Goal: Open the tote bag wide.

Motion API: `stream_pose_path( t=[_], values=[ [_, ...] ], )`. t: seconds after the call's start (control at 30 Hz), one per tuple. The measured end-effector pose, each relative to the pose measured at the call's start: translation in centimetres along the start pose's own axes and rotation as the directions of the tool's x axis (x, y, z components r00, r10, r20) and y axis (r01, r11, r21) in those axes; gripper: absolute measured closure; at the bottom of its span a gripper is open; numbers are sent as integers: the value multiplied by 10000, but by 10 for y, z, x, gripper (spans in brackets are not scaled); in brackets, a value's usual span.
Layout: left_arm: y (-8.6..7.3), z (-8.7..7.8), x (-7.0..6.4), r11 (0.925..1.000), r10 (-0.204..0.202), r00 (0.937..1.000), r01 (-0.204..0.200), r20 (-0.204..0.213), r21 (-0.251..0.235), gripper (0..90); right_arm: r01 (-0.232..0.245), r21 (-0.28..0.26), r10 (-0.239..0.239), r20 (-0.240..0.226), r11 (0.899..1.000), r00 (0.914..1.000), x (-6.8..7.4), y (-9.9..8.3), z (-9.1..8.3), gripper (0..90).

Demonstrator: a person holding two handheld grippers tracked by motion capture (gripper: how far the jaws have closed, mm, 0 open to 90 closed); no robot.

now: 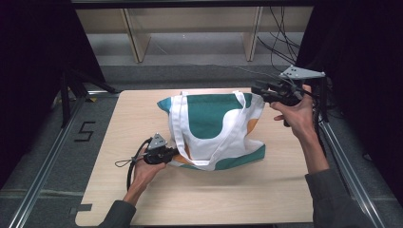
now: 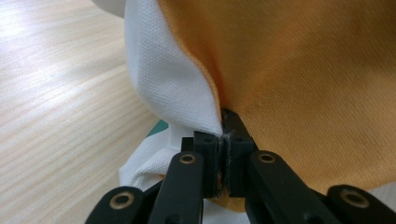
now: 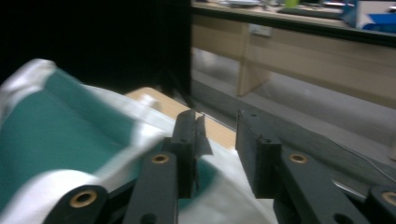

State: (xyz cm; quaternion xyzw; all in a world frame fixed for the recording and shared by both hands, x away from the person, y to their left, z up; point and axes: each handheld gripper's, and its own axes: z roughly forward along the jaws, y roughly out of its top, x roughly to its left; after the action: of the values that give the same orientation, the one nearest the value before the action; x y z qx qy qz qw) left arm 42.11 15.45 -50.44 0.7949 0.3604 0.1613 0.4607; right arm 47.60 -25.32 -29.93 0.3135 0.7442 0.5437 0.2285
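Half done, I'd say: the left gripper's (image 2: pixel 223 140) fingers pinch the tote bag's (image 1: pixel 214 124) edge, while the right gripper's (image 3: pixel 215 140) fingers stand wide just above its far corner (nothing between them yet).

A lab recording booth: black curtains (image 1: pixel 28 57) flank a pale wooden worktop (image 1: pixel 204 190) on aluminium rails (image 1: pixel 43 161), loose black cables (image 1: pixel 280 38) hanging far right.

Tote bag (image 3: pixel 70 135) blurred, cut off by left edge; bag's far side hidden.

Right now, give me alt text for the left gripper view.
The left gripper has its black fingers shut on a fold of the tote bag, where white and orange cloth meet, above the pale wooden table.
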Motion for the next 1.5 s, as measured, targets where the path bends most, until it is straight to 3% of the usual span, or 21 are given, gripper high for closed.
stream_pose_path(
  t=[0.13, 0.27, 0.37, 0.4, 0.47, 0.5, 0.57, 0.67, 0.77, 0.8, 0.93, 1.03, 1.1, 1.13, 1.17, 1.2, 1.23, 1.33, 1.4, 1.43, 1.5],
  values=[
    [-1, 0, -1, 9999, 92, 10000, -92, -1, 75, 863, 361, 409, -337, -593, 9985, 9977, 22, 10, 11, 582],
    [-1, -1, -2, 9997, 233, 9997, -233, -13, 106, 863, 258, 828, -191, -809, 9962, 9965, 33, 9, 18, 534],
    [-2, 0, -1, 9998, 190, 9998, -191, 20, 88, 862, 22, 1146, 37, -510, 9934, 9987, 38, 6, 18, 527],
    [-2, -1, -3, 9996, 253, 9997, -253, -17, 87, 862, -165, 1873, 186, -95, 9822, 9998, 43, 4, 16, 527],
    [-1, 0, -3, 9996, 248, 9997, -247, -56, 94, 862, -48, 1875, 64, -75, 9822, 10000, 42, 2, 17, 546],
    [-2, 0, -2, 9997, 212, 9998, -211, -60, 107, 862, -177, 1856, 227, -250, 9825, 9994, 44, 0, 17, 619],
    [-2, 0, -3, 9997, 222, 9997, -221, -76, 120, 861, 142, 1972, -105, -199, 9803, 9997, 45, -4, 16, 817],
    [-1, 0, -2, 9996, 176, 9997, -173, -150, 204, 860, 679, 1952, -628, -322, 9784, 9975, 50, -11, 7, 885],
    [-1, 2, -2, 9996, -120, 9999, 123, -115, 262, 859, 729, 1669, -662, -456, 9833, 9968, 59, -18, -1, 887],
    [-2, 5, 0, 9985, -517, 9987, 516, 40, 199, 852, 1230, 1532, -1175, -449, 9805, 9921, 69, -26, -6, 887],
    [-3, 0, 1, 9940, -1089, 9940, 1089, 107, 83, 807, 1538, 1756, -1522, -227, 9724, 9881, 79, -39, -2, 887],
    [1, -12, -1, 9902, -1359, 9904, 1366, 260, -274, 628, 1601, 1849, -1565, -340, 9696, 9871, 77, -48, -1, 887],
    [5, -26, -3, 9856, -1644, 9859, 1655, 312, -347, 565, 1484, 1674, -1464, -245, 9746, 9889, 75, -49, -5, 887],
    [8, -45, -6, 9877, -1482, 9885, 1495, 305, -456, 532, 1526, 1578, -1509, -228, 9756, 9883, 73, -49, -9, 888],
    [8, -45, -6, 9877, -1482, 9885, 1495, 305, -456, 507, 1526, 1578, -1509, -228, 9756, 9883, 73, -49, -9, 888],
    [11, -66, -10, 9780, -1947, 9794, 1981, 545, -656, 489, 1360, 1473, -1355, -133, 9797, 9907, 73, -48, -11, 888],
    [11, -66, -10, 9780, -1947, 9794, 1981, 545, -656, 492, 1360, 1473, -1355, -133, 9797, 9907, 73, -48, -11, 888],
    [20, -96, -24, 9734, -1833, 9778, 1949, 1013, -1205, 472, 1384, 1153, -1370, -201, 9836, 9904, 77, -49, -12, 888],
    [28, -97, -42, 9743, -1633, 9779, 1806, 1304, -1344, 449, 1382, 1170, -1367, -208, 9835, 9904, 77, -49, -14, 888],
    [28, -97, -42, 9743, -1633, 9779, 1806, 1304, -1344, 443, 1382, 1170, -1367, -208, 9835, 9904, 77, -49, -14, 888],
    [33, -84, -64, 9811, -1339, 9758, 1551, 1726, -1157, 440, 1400, 937, -1392, -157, 9857, 9901, 79, -50, -14, 888]
  ],
)
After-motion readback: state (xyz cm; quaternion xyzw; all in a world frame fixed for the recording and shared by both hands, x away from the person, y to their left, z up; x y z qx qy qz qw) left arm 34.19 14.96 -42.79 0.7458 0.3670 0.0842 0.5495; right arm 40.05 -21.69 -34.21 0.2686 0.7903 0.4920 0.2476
